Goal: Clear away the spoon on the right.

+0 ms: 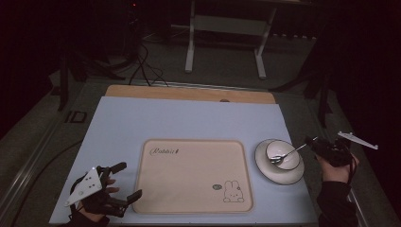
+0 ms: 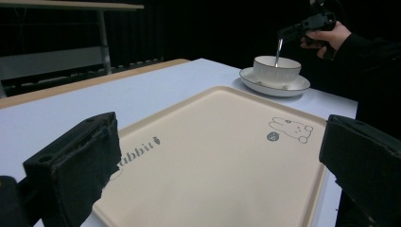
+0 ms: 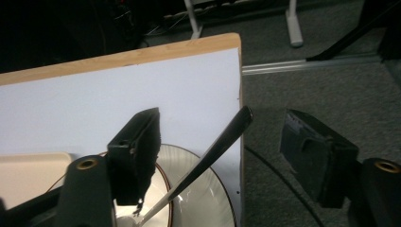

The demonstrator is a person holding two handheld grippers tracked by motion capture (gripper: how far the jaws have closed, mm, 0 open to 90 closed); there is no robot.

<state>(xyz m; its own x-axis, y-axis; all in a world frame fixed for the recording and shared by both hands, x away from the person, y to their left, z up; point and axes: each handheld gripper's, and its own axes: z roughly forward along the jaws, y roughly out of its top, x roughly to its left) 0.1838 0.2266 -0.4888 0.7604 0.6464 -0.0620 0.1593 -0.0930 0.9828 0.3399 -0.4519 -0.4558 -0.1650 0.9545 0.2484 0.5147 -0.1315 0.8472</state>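
The worktop (image 1: 189, 118) carries one beige tray (image 1: 191, 175), one white saucer (image 1: 265, 165), one white bowl (image 1: 283, 153) standing on that saucer, and one metal spoon (image 1: 288, 153) resting in the bowl. Two grippers are present: the left gripper (image 1: 124, 180) and the right gripper (image 1: 309, 140).

A cream tray (image 1: 189, 177) with a rabbit drawing (image 1: 233, 191) and cursive lettering (image 1: 165, 151) lay in the middle of a pale blue table (image 1: 189, 120). Beyond the tray, the table's far edge showed a bare wooden strip (image 1: 189, 93). Farther back, a white metal stand (image 1: 226, 40) and black cables (image 1: 146, 71) sat on grey carpet (image 1: 222, 73).
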